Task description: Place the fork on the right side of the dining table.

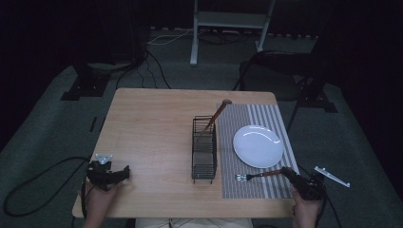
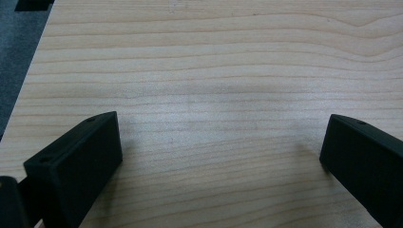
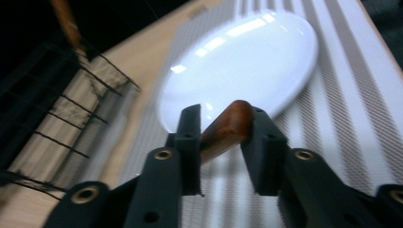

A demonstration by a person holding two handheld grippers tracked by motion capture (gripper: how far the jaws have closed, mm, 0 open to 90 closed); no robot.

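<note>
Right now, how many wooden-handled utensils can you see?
2: a fork lying on the mat below the plate, handle between the right claw jaws; another utensil standing in the rack.

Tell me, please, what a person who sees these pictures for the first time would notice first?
Most striking is the white plate, bright on the striped placemat at the table's right side. Just before it, the right claw has a fork by its brown wooden handle; the fork lies on the mat. Left of the plate stands a black wire basket with another wooden-handled utensil leaning out.
</note>
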